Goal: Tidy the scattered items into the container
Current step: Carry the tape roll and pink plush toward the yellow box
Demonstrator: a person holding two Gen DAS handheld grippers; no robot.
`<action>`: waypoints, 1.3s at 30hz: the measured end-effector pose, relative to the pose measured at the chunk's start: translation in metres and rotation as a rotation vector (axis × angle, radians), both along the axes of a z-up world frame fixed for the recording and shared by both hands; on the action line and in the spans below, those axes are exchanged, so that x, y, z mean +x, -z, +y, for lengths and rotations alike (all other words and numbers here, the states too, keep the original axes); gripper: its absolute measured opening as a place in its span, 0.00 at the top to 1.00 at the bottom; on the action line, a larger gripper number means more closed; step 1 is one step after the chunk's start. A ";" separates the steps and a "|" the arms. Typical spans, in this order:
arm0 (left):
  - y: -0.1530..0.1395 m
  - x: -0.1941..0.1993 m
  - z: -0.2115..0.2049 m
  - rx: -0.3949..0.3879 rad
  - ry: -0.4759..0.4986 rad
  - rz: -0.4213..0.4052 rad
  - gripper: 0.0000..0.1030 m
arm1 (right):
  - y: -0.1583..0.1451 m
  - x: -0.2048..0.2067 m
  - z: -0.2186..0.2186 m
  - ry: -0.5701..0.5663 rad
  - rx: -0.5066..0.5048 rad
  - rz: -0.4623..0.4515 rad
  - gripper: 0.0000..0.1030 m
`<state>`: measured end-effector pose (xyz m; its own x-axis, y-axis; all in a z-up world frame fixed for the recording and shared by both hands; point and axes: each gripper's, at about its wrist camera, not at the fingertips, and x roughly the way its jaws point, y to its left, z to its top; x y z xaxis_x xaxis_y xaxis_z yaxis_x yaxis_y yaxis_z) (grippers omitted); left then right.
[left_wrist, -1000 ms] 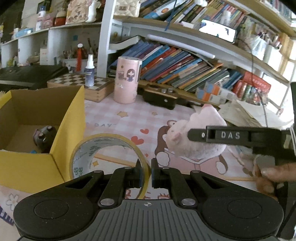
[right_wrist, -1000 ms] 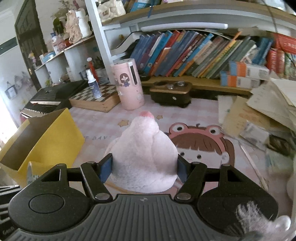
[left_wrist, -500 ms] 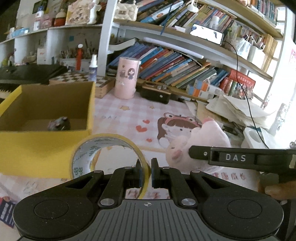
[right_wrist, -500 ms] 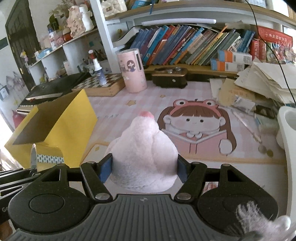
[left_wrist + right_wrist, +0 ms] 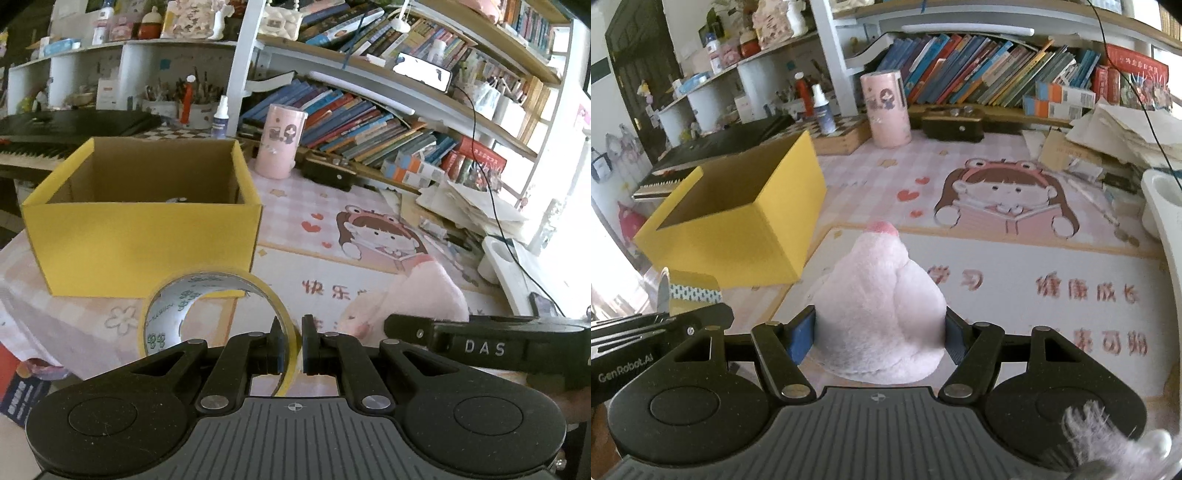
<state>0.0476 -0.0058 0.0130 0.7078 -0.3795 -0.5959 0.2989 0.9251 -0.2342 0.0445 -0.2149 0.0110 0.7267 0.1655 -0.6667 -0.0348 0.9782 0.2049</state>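
Observation:
My left gripper (image 5: pixel 291 343) is shut on the rim of a yellow tape roll (image 5: pixel 207 295), held up in front of the yellow cardboard box (image 5: pixel 140 240). The box is open-topped, with a small dark item just showing inside it. My right gripper (image 5: pixel 879 332) is shut on a pink plush toy (image 5: pixel 882 306), held to the right of the box (image 5: pixel 738 229). The plush (image 5: pixel 424 291) and the right gripper's finger show at the right of the left wrist view. The tape roll (image 5: pixel 665 291) and left gripper show at the left edge of the right wrist view.
A pink cartoon mat (image 5: pixel 997 206) covers the table. A pink cylinder (image 5: pixel 280 140), a black case (image 5: pixel 328 173), a chessboard box (image 5: pixel 842 136) and a spray bottle (image 5: pixel 221 118) stand at the back below bookshelves. Paper piles (image 5: pixel 472 206) and a white holder (image 5: pixel 1160 206) sit right.
Both grippers have pulled back and away from the box with their loads. The box now sits farther off, and more of the mat shows.

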 end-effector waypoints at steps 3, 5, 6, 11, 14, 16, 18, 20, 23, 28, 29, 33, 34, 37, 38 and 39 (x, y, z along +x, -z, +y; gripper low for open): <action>0.000 -0.008 0.009 0.004 0.005 -0.004 0.93 | 0.002 -0.011 0.012 -0.005 0.005 0.007 0.36; 0.000 -0.014 0.015 0.005 0.007 -0.007 0.93 | 0.003 -0.017 0.019 -0.009 0.008 0.010 0.35; 0.000 -0.018 0.019 0.005 0.007 -0.009 0.93 | 0.003 -0.020 0.023 -0.012 0.010 0.012 0.35; 0.000 -0.028 0.035 0.005 -0.013 -0.008 0.93 | 0.005 -0.029 0.042 -0.040 0.015 0.024 0.35; 0.000 -0.034 0.046 0.004 -0.033 -0.011 0.93 | 0.004 -0.032 0.054 -0.063 0.015 0.027 0.35; 0.000 -0.038 0.053 0.001 -0.051 -0.014 0.93 | 0.004 -0.033 0.061 -0.080 0.014 0.024 0.35; -0.001 -0.041 0.061 -0.001 -0.070 -0.017 0.93 | 0.002 -0.034 0.069 -0.098 0.011 0.021 0.35; -0.001 -0.044 0.067 -0.003 -0.086 -0.018 0.93 | 0.002 -0.035 0.076 -0.119 0.009 0.016 0.35; -0.001 -0.047 0.077 -0.006 -0.113 -0.021 0.93 | 0.001 -0.035 0.087 -0.147 0.006 0.011 0.35; -0.003 -0.051 0.089 -0.005 -0.146 -0.031 0.93 | -0.001 -0.032 0.100 -0.181 0.006 0.004 0.35; -0.004 -0.051 0.091 -0.004 -0.151 -0.034 0.93 | -0.002 -0.032 0.103 -0.186 0.006 0.002 0.35; -0.008 -0.051 0.098 -0.001 -0.175 -0.050 0.93 | -0.005 -0.028 0.112 -0.211 0.005 -0.009 0.35; -0.009 -0.051 0.100 -0.002 -0.181 -0.052 0.93 | -0.006 -0.027 0.114 -0.219 0.004 -0.011 0.35; -0.012 -0.049 0.103 -0.002 -0.199 -0.061 0.93 | -0.008 -0.023 0.120 -0.240 0.001 -0.016 0.35; -0.012 -0.048 0.104 -0.001 -0.205 -0.064 0.93 | -0.008 -0.021 0.121 -0.247 0.000 -0.017 0.35; -0.013 -0.047 0.105 0.001 -0.212 -0.065 0.93 | -0.008 -0.019 0.123 -0.255 -0.003 -0.017 0.35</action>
<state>0.0008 0.0987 0.0261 0.8087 -0.2172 -0.5467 0.1119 0.9692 -0.2195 0.0257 -0.0918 0.0193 0.6727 0.3430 -0.6556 -0.2835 0.9379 0.1998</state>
